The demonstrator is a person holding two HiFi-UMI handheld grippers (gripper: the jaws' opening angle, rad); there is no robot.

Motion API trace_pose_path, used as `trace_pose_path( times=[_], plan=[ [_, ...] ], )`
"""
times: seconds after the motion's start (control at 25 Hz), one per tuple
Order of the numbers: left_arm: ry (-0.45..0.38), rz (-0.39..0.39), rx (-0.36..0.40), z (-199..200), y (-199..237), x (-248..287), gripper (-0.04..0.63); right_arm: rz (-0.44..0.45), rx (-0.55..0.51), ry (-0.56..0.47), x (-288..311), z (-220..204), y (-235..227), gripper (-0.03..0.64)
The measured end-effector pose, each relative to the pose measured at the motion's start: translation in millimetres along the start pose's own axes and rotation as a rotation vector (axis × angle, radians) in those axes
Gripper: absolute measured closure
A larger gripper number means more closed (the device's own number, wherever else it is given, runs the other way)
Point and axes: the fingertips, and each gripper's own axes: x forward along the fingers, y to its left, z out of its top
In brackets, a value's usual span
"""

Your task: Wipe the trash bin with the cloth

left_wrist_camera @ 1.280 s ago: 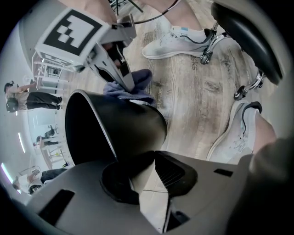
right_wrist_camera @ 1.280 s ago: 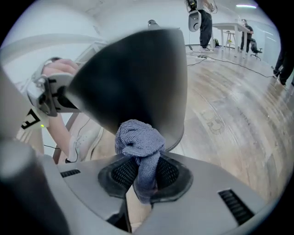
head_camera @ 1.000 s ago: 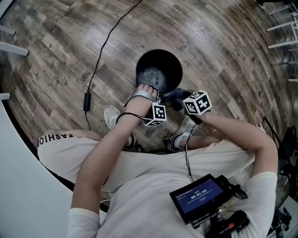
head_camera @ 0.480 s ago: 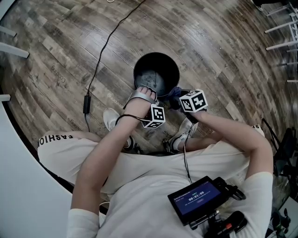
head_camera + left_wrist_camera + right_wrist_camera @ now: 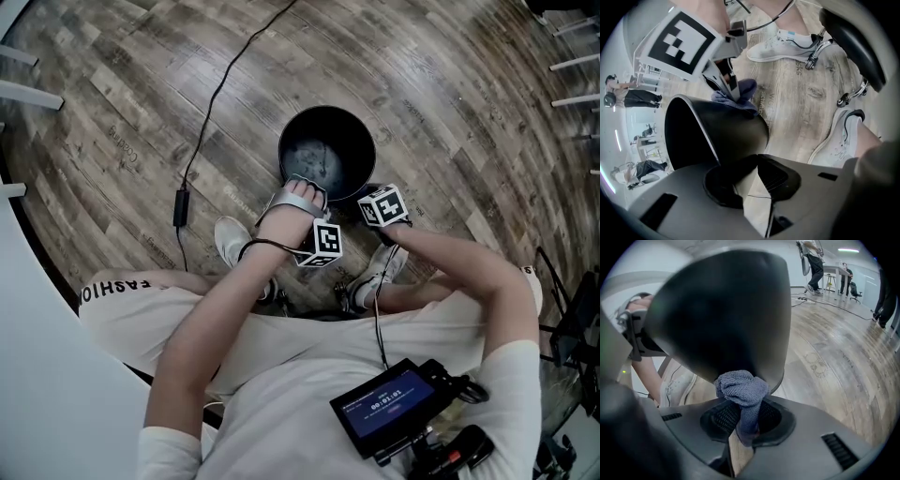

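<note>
Trash bin on the floor, rim pinched by the left hand-held gripper — it could skid or tip if the right hand-held gripper, clenched on the cloth, presses its outer wall too hard.

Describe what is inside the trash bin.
The trash bin shows only its smudged bottom, nothing on it. The left gripper at the rim covers the near wall.
</note>
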Motion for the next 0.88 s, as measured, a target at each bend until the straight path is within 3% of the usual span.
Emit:
trace_pose_path(
  times=[0.52, 0.64, 0.88],
  plan=[
    [0.003, -0.008, -0.005, 2.5, -0.3, 2.6, 0.492, -0.049, 0.102, -0.01, 84.5, -38.8, -28.0, 0.541],
    [0.005, -0.005, -0.013, 0.7, 1.5, 2.5, 0.491, -0.047, 0.115, -0.032, 87.8, -37.3, -29.3, 0.541],
    [0.008, -0.005, -0.024, 2.3, 0.8, 2.2, 0.489, -0.015, 0.173, 0.038, 59.4, -39.7, -18.4, 0.541]
  ],
)
